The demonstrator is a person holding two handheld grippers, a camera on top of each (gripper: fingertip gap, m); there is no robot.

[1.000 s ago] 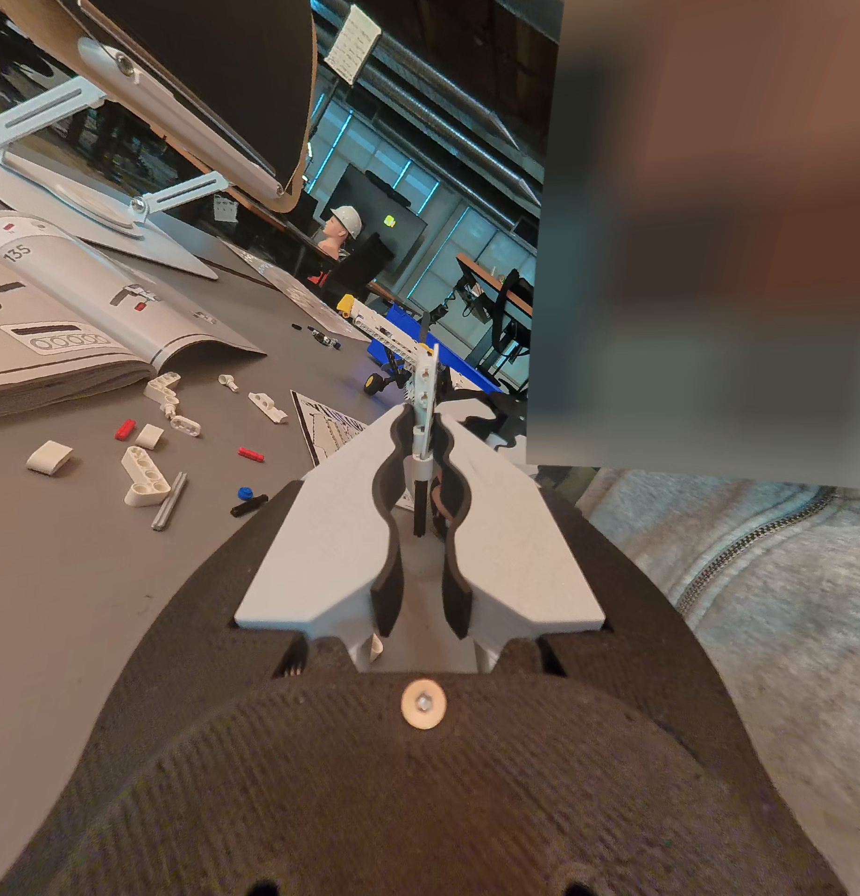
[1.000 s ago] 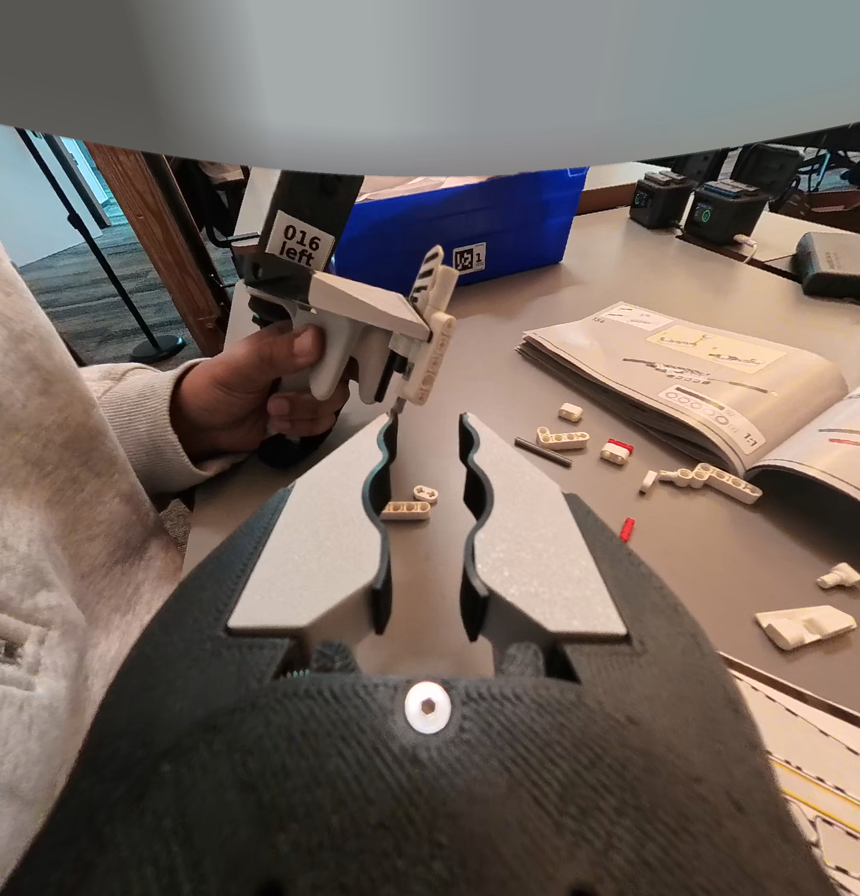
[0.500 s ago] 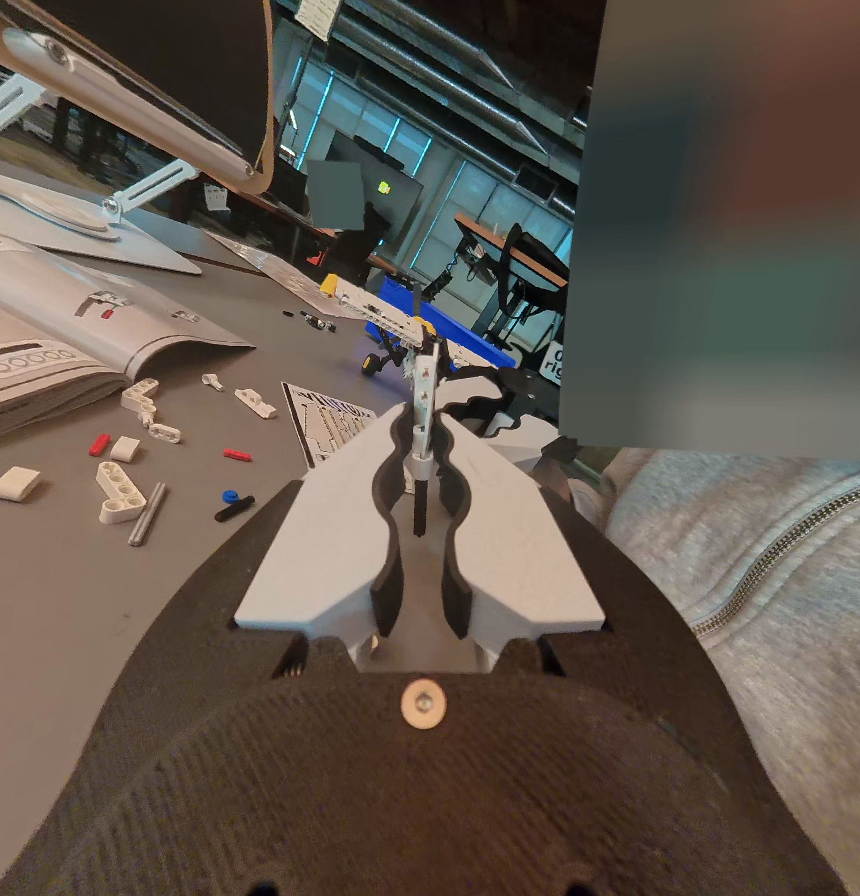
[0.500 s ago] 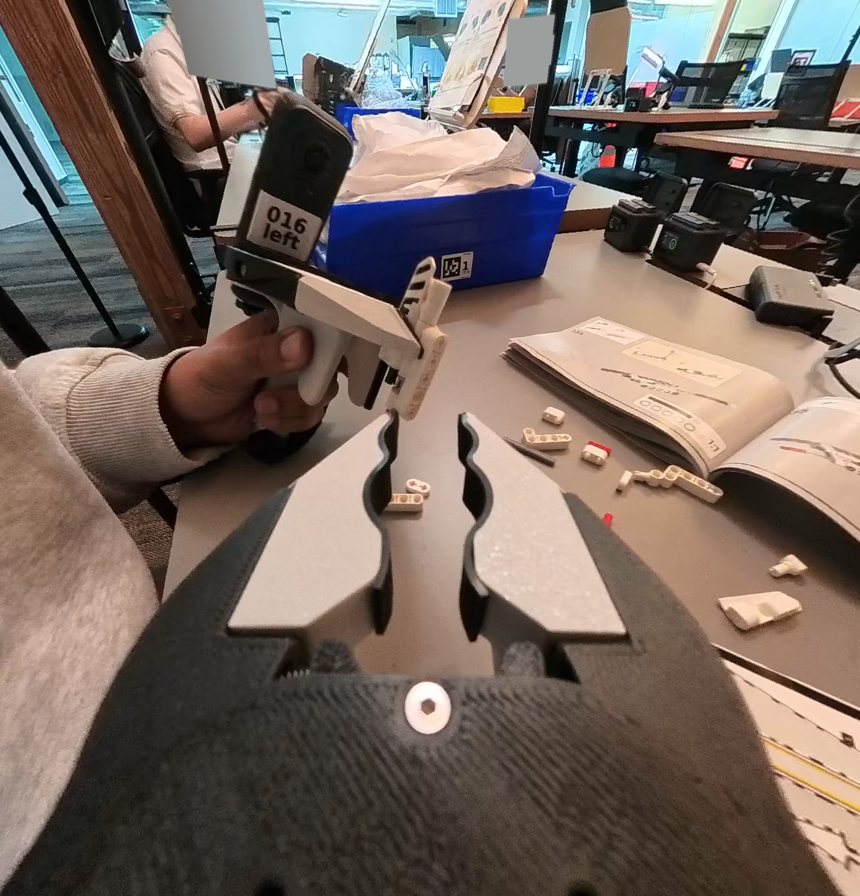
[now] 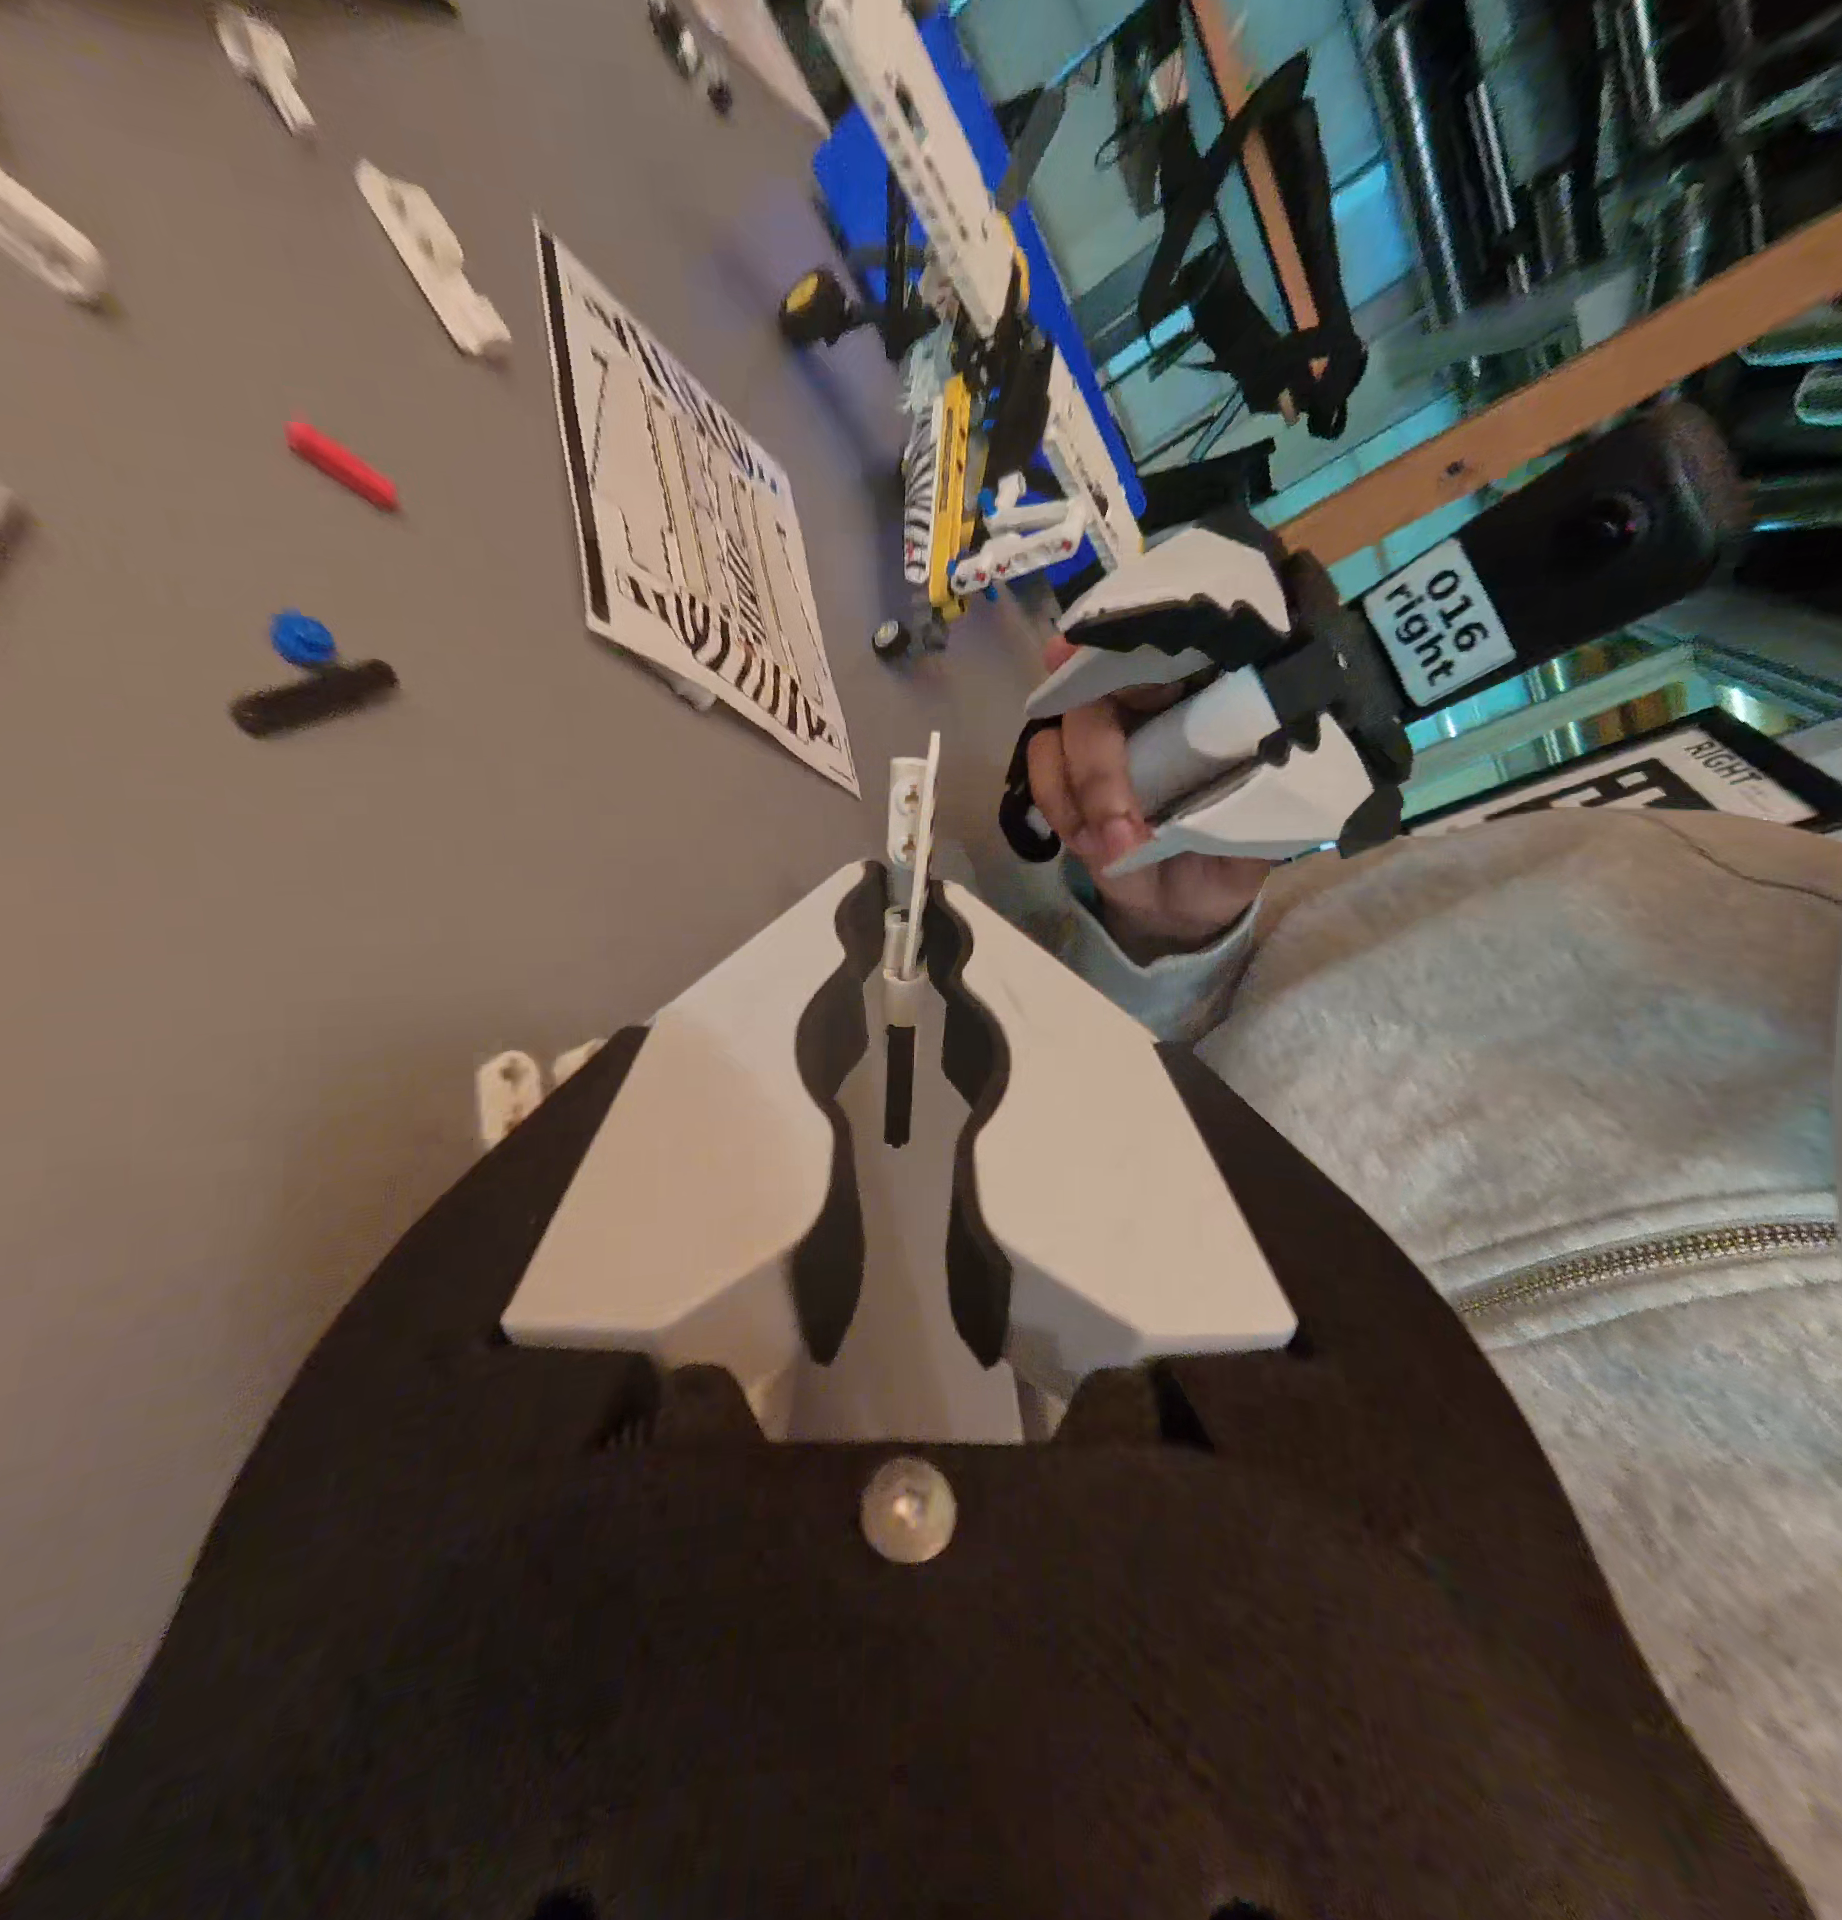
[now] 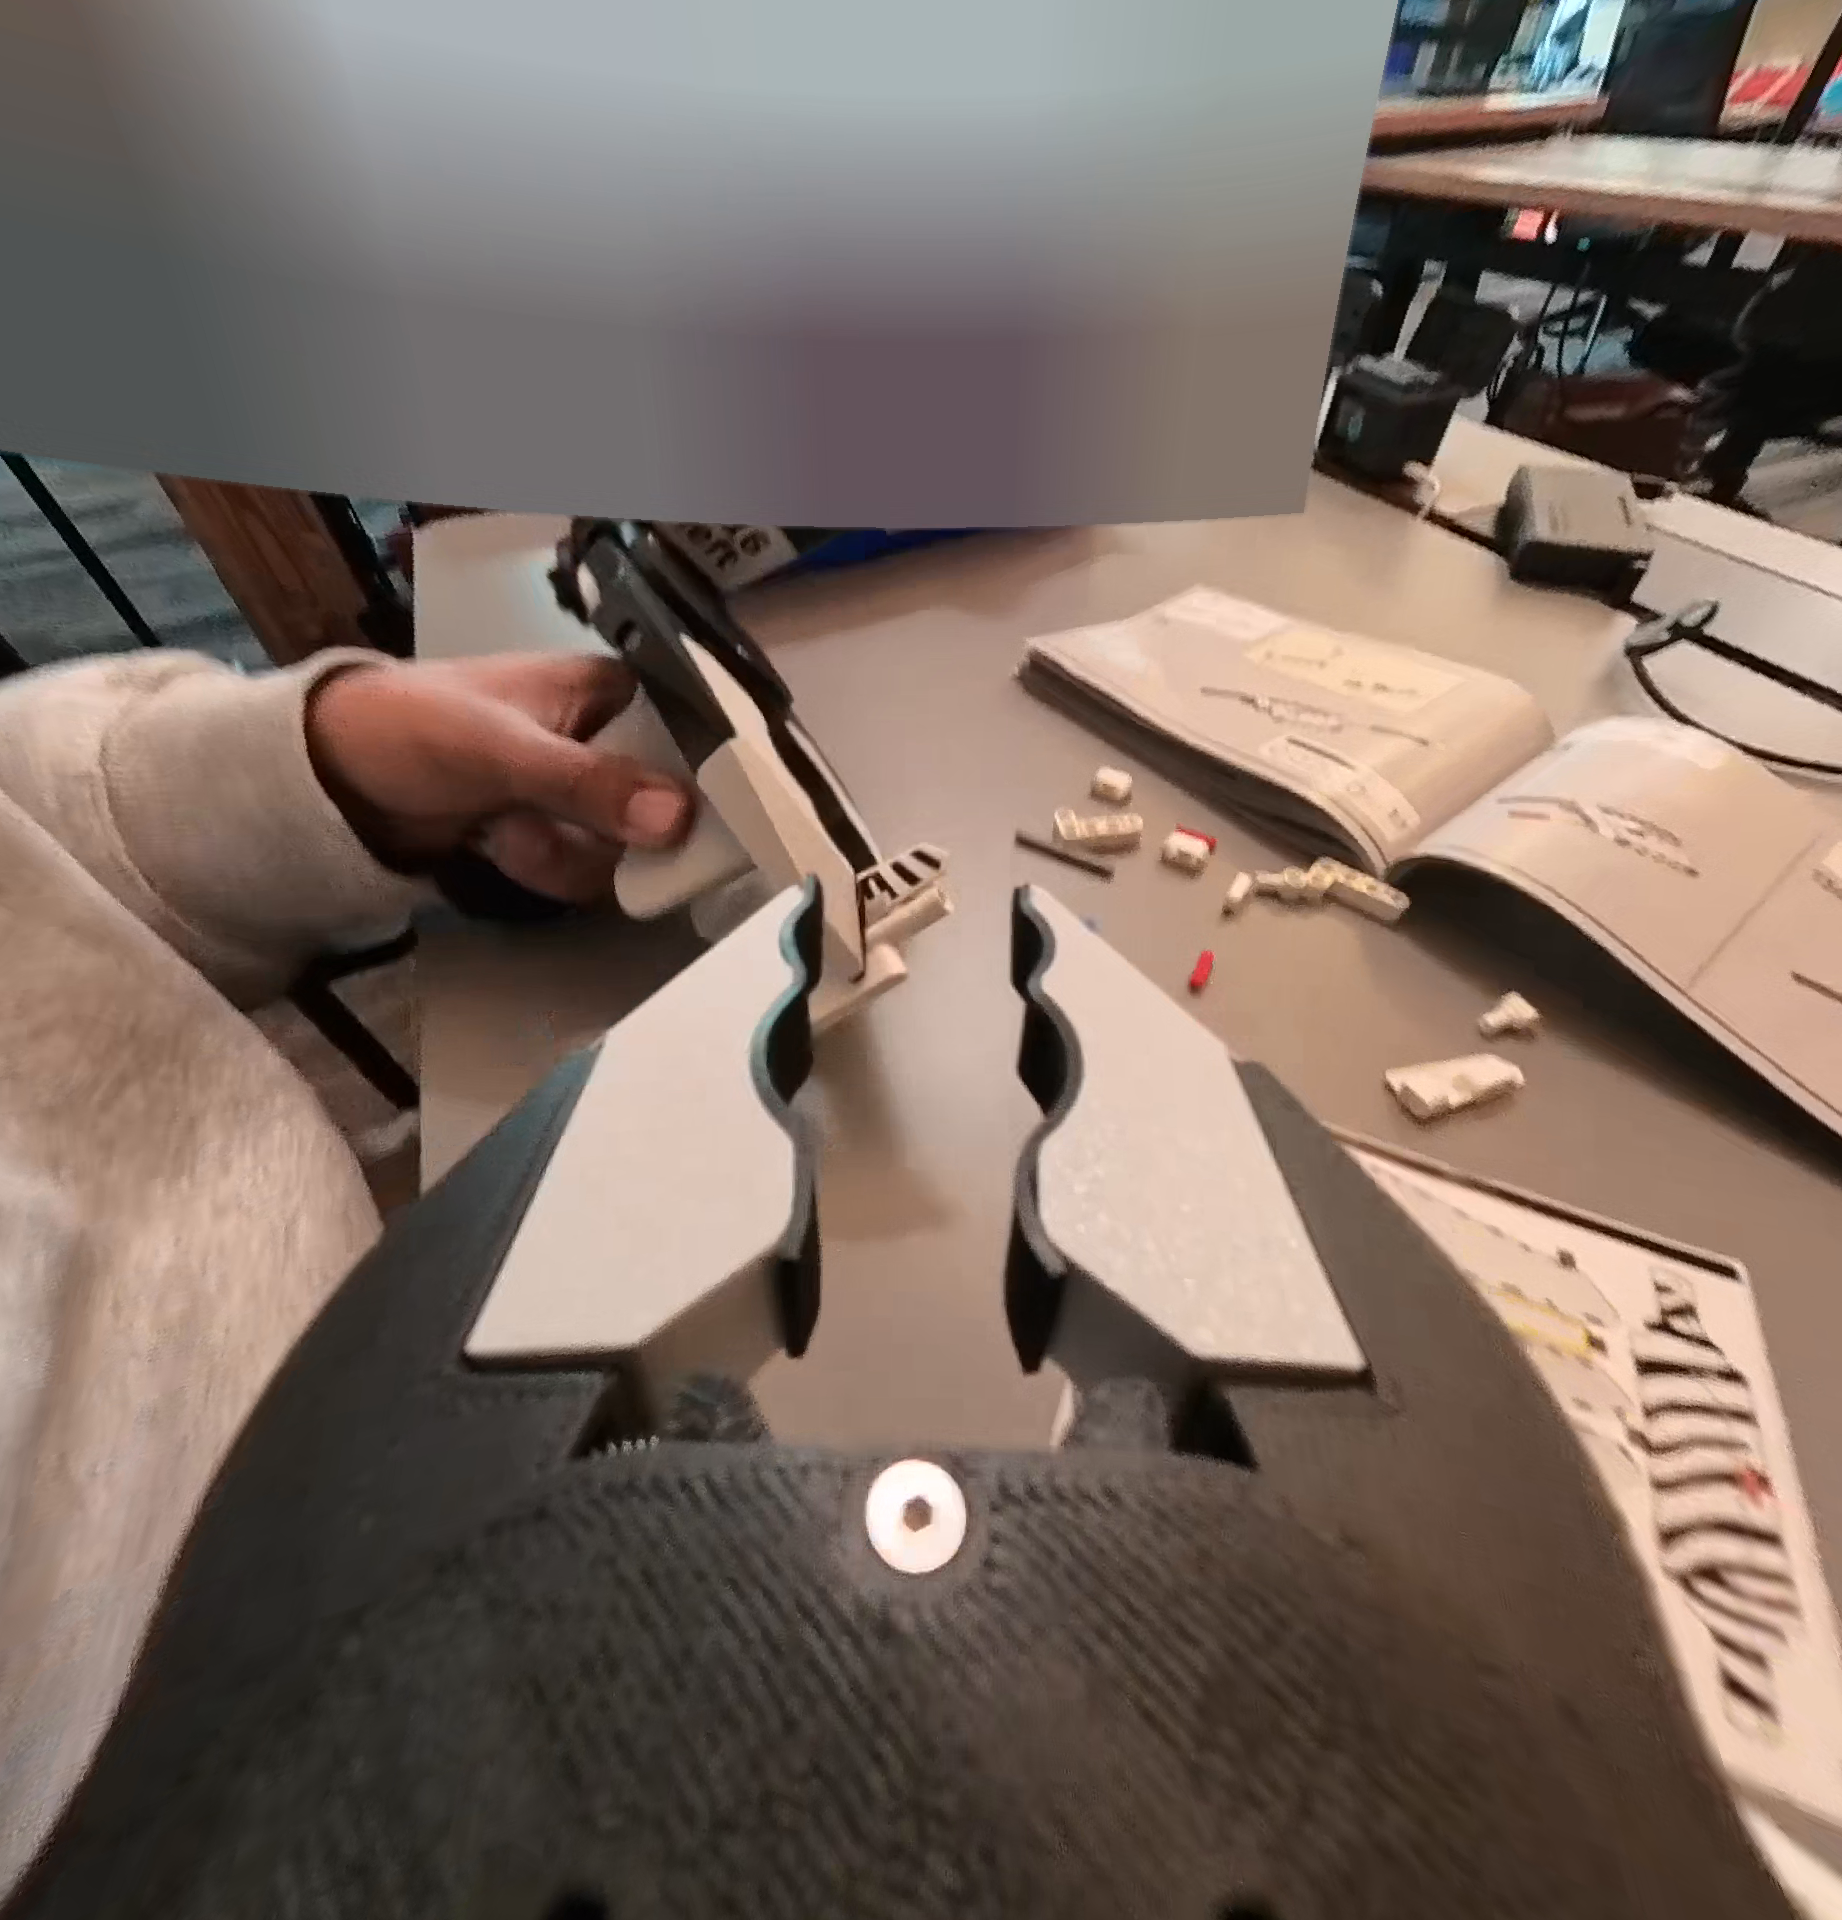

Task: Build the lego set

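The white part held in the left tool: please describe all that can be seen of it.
The white part is a small plastic-looking assembly: a beam with round holes, a thin striped panel beside it, and a black axle sticking back between the pads. The left tool is shut on it near the fingertips, and the part points forward, past the tips. In the right wrist view it is low over the table; whether it touches is unclear.

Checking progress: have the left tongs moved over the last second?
Yes. The left tongs dropped from above the instruction booklet down to the table.

White lego piece (image 5: 912,831) with black axle, clamped upright.
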